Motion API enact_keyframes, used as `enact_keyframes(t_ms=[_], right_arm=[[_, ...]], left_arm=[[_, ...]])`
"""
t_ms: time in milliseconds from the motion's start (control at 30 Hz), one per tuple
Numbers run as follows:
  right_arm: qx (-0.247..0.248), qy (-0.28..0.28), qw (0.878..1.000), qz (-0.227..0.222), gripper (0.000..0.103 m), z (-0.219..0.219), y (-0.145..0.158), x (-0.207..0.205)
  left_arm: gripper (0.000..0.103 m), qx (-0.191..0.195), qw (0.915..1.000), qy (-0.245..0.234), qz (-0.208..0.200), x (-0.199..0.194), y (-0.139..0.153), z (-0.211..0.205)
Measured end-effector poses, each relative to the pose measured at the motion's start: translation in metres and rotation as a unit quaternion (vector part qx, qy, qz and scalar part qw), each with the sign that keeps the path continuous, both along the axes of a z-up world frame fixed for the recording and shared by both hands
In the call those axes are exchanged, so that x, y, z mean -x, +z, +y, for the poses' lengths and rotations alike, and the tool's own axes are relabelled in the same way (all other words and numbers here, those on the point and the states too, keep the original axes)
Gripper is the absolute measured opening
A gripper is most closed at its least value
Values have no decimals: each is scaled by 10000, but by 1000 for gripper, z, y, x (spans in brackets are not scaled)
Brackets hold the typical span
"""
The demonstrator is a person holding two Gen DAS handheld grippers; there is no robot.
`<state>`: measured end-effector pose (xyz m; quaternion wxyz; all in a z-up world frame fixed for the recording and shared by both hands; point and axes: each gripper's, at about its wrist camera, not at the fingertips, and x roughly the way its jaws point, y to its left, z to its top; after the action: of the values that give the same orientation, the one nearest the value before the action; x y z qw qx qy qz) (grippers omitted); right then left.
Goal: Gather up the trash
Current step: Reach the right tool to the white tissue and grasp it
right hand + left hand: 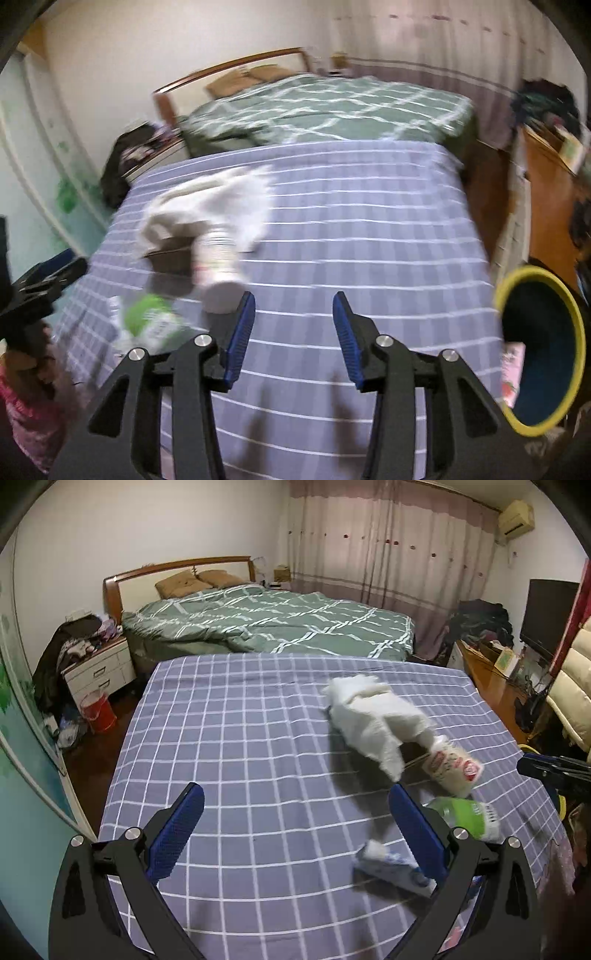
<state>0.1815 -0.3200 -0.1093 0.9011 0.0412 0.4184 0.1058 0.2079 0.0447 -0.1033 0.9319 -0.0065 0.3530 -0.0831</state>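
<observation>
White crumpled tissue [369, 716], a cup [452, 770], a green-labelled bottle [467, 818] and a wrapper [391, 867] lie together near the desk's [240, 738] right edge; its left half is bare; left hand-held gripper [295, 823] spread, empty; right hand-held gripper [293, 332] parted, empty – only its blurred view shows the yellow-rimmed bin [539, 350]

left gripper [297, 812]: jaws spread wide, nothing between blue pads, tilted down over the checked cloth [240, 738] | right gripper [293, 317]: jaws partly apart, empty, tilted down over the same cloth, right of left gripper
</observation>
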Motion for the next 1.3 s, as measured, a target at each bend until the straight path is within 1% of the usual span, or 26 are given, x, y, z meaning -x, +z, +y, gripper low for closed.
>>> enact_keyframes(t_ms=[67, 133, 267, 300, 367, 467, 667, 700, 733, 767, 800, 833, 933, 1067, 1300], right_arm=[[34, 180, 9998, -19, 43, 23, 5, -9], [112, 429, 9990, -91, 47, 47, 10, -21], [223, 785, 9963, -254, 48, 87, 22, -56], [272, 829, 9958, -265, 48, 93, 22, -62], [422, 910, 9949, -133, 48, 108, 16, -82], [517, 998, 9936, 149, 48, 118, 4, -93], [630, 1099, 9915, 281, 48, 114, -6, -95], [665, 1130, 9909, 308, 46, 115, -8, -96], [672, 1159, 9905, 322, 36, 115, -9, -97], [676, 1201, 9899, 336, 30, 116, -10, -98], [690, 1233, 9894, 339, 16, 116, -11, -99], [697, 1249, 9892, 328, 10, 116, -11, -99], [655, 1260, 9898, 132, 3, 113, -1, -93], [530, 1224, 9910, -92, 2, 106, 22, -90], [326, 1123, 9920, -480, 1, 97, 72, -101]], left_arm=[[98, 11, 10000, 1, 61, -2, -6, 3], [98, 17, 10000, 29, 91, -3, -10, 1], [98, 81, 9999, 94, 53, 3, -9, 0], [98, 72, 9999, 123, 46, 5, -8, 1], [98, 109, 9998, 151, 40, 9, -6, 4], [98, 119, 9998, 144, 36, 11, -7, 7], [98, 169, 9998, 85, 15, 15, -5, 8], [98, 176, 9998, 81, 15, 15, -4, 8], [98, 190, 9998, 78, 11, 15, -3, 9], [98, 206, 9998, 72, 8, 15, -2, 9], [98, 210, 9998, 66, 7, 15, -1, 8], [98, 205, 9998, 56, 4, 15, -1, 8], [98, 191, 9998, 34, 11, 16, 0, 6], [98, 221, 9997, 6, 45, 14, 0, 3], [98, 196, 9998, -54, 49, 14, 2, -2]])
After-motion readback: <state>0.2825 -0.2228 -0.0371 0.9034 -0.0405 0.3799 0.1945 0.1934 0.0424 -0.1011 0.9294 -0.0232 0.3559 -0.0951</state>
